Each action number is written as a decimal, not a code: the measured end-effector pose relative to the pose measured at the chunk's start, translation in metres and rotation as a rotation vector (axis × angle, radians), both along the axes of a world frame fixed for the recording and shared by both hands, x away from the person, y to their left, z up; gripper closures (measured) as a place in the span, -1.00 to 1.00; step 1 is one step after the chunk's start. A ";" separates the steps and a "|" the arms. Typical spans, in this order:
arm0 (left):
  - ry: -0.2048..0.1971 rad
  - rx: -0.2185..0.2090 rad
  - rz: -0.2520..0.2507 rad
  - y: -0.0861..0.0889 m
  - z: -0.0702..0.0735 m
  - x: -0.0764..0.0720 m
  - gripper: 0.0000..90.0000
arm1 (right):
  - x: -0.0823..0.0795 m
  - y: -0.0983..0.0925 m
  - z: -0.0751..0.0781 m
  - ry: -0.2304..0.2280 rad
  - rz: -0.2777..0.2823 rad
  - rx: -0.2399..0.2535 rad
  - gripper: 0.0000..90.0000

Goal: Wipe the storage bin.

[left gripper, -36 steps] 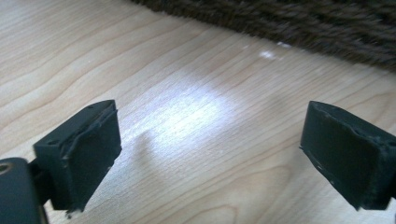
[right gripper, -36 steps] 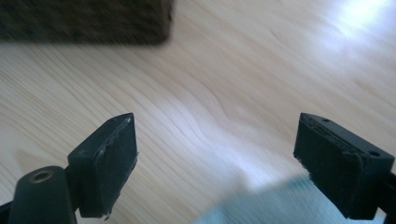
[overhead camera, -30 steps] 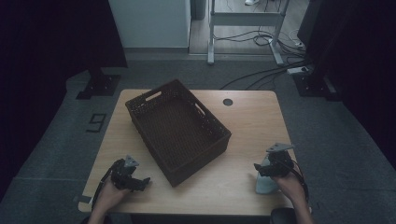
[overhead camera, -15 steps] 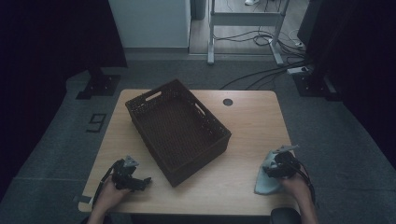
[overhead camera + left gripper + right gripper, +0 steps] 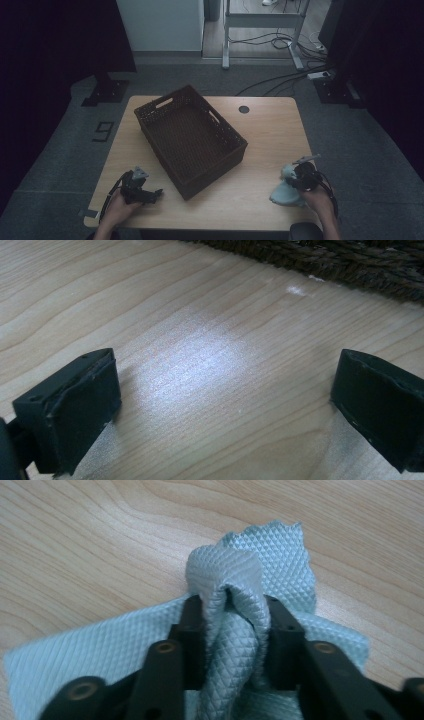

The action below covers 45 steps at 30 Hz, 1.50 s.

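The right gripper (image 5: pixel 295 181) sits near the table's (image 5: pixel 265 135) five o'clock corner in the high view, held in a hand (image 5: pixel 320 200) that comes in from the bottom edge. Its jaws have just been closing, and in the right gripper view they are clamped on a bunched fold of the light blue cloth (image 5: pixel 235 610), which stands up between the two black pads. The rest of the cloth lies flat on the wood, spreading toward eight o'clock and four o'clock of that view, with one corner pointing to one o'clock. In the high view the cloth (image 5: pixel 282 194) shows as a pale heap just at seven o'clock of the right gripper, touching the tabletop close to the near edge.

The left gripper (image 5: pixel 150 192) rests low near the table's seven o'clock corner, held in the other hand (image 5: pixel 116 211). In the left gripper view its jaws stand wide apart with bare wood between them, and the dark woven wall of the basket (image 5: pixel 350 260) runs across at one o'clock.

The brown wicker basket (image 5: pixel 192 137) stands in the middle of the table, turned askew, its near corner pointing to six o'clock; it lies between the two grippers, close by the left one and well apart from the cloth
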<state>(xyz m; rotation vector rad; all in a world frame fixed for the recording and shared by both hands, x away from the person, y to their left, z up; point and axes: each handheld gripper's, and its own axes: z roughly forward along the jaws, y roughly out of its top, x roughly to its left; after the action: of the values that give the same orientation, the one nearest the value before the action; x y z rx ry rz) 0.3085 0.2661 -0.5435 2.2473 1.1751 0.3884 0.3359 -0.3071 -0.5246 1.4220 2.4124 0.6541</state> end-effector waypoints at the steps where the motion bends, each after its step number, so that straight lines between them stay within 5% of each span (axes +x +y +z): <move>1: 0.001 0.000 -0.001 0.000 0.000 0.000 -1.00 | 0.000 0.000 0.001 0.003 -0.007 -0.001 0.60; 4: 0.002 0.001 -0.004 0.000 0.000 0.001 -1.00 | 0.000 -0.001 0.002 -0.004 -0.008 -0.001 0.63; 12: 0.058 0.037 -0.012 -0.004 0.005 0.002 -1.00 | -0.006 0.006 0.020 -0.093 0.010 0.091 0.61; 16: 0.068 0.015 -0.020 -0.006 0.007 0.004 -1.00 | -0.007 0.010 0.025 -0.124 0.029 0.111 0.61; 24: -0.031 -0.014 -0.015 -0.023 0.015 0.011 -0.95 | -0.006 0.019 0.036 -0.174 0.048 0.178 0.60; 28: -0.065 0.014 -0.040 -0.037 0.015 0.013 -0.95 | -0.003 0.024 0.040 -0.190 0.069 0.193 0.60; 45: -0.093 0.011 -0.070 -0.051 0.014 0.014 -0.95 | 0.021 0.059 0.056 -0.250 0.143 0.239 0.58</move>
<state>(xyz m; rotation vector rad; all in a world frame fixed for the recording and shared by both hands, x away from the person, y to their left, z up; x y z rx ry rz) 0.3221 0.2149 -0.5290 2.2479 1.0459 0.4679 0.3569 -0.2479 -0.4685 1.1716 2.3110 1.1166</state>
